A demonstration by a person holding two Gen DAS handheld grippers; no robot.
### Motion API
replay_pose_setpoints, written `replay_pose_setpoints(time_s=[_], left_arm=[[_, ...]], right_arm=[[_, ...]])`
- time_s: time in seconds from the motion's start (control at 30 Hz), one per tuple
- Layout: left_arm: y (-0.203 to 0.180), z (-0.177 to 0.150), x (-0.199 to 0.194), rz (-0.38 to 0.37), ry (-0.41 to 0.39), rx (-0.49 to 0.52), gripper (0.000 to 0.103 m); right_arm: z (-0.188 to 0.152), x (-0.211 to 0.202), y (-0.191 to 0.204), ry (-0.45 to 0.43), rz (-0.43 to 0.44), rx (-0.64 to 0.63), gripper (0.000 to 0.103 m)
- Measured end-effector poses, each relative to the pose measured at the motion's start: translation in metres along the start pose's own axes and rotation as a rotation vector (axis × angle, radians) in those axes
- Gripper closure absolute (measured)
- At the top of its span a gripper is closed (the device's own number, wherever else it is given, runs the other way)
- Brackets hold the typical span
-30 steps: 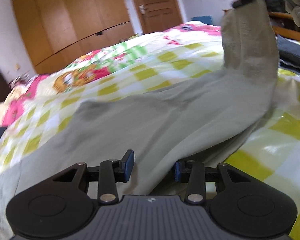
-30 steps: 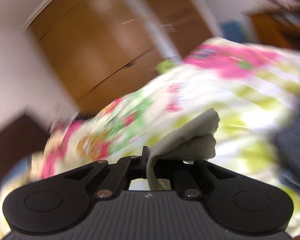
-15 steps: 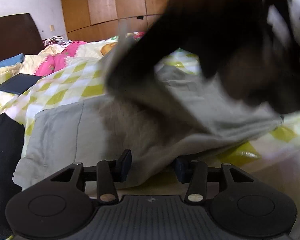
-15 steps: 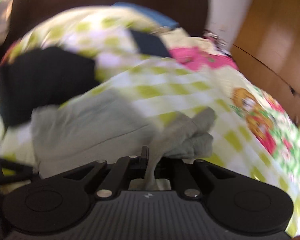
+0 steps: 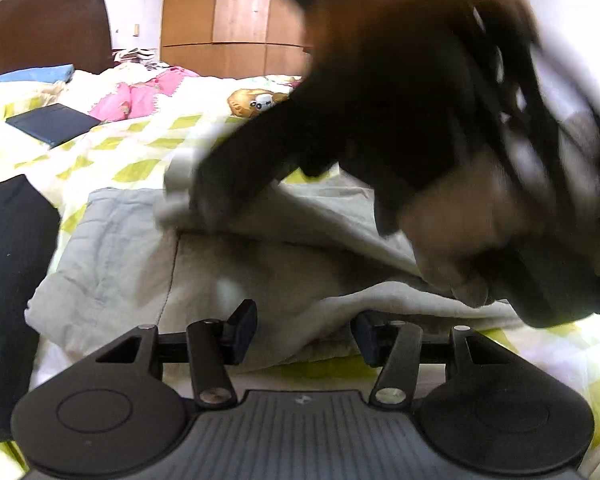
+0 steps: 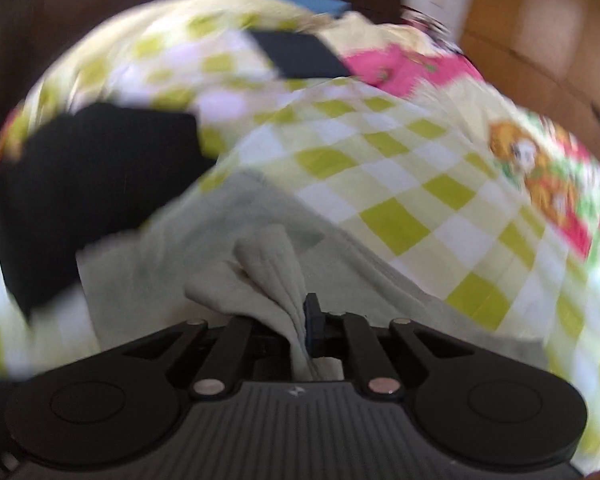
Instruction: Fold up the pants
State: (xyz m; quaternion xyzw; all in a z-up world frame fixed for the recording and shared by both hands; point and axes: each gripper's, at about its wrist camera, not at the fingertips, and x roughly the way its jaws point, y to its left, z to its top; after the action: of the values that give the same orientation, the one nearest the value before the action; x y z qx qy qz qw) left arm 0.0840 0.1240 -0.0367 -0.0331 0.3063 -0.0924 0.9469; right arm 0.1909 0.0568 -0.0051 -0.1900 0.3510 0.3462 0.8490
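Note:
Pale grey-green pants point(image 5: 120, 264) lie on the checked bedspread point(image 5: 140, 152), one layer doubled back over the other. My left gripper point(image 5: 304, 332) sits low at the near edge of the fold. Its jaws are opening, and a ridge of the cloth lies between the pads without being pressed. In the right wrist view my right gripper point(image 6: 302, 320) is shut on a bunched end of the pants point(image 6: 220, 240), held just above the flat part. In the left wrist view that right gripper point(image 5: 216, 196) and the person's hand point(image 5: 460, 232) loom blurred over the pants.
A black garment point(image 5: 8, 280) lies left of the pants, also showing as the black garment point(image 6: 80, 184) in the right wrist view. A dark flat case point(image 5: 52, 124) rests further up the bed. A brown headboard point(image 5: 40, 24) and wooden wardrobe point(image 5: 236, 20) stand behind.
My right gripper has swung the pants' end from high on the far right across and down over the other end. My left gripper shifted sideways and its jaws have widened.

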Motion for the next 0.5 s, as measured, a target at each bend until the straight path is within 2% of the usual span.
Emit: replay_pose_setpoints(time_s=[0.13, 0.27, 0.37, 0.5], left_arm=[[0.013, -0.004, -0.01, 0.004, -0.013, -0.034, 0.038], [0.022, -0.006, -0.005, -0.007, 0.021, -0.085, 0.038], [0.026, -0.008, -0.001, -0.017, 0.046, -0.122, 0.038], [0.034, -0.011, -0.007, -0.029, 0.039, -0.158, 0.038]], right_arm=[[0.028, -0.014, -0.002, -0.109, 0.036, 0.161, 0.097], [0.055, -0.013, 0.03, -0.167, 0.052, 0.071, 0.097], [0.066, 0.004, 0.055, -0.135, 0.067, 0.002, 0.097], [0.06, 0.041, 0.084, 0.01, 0.124, -0.104, 0.09]])
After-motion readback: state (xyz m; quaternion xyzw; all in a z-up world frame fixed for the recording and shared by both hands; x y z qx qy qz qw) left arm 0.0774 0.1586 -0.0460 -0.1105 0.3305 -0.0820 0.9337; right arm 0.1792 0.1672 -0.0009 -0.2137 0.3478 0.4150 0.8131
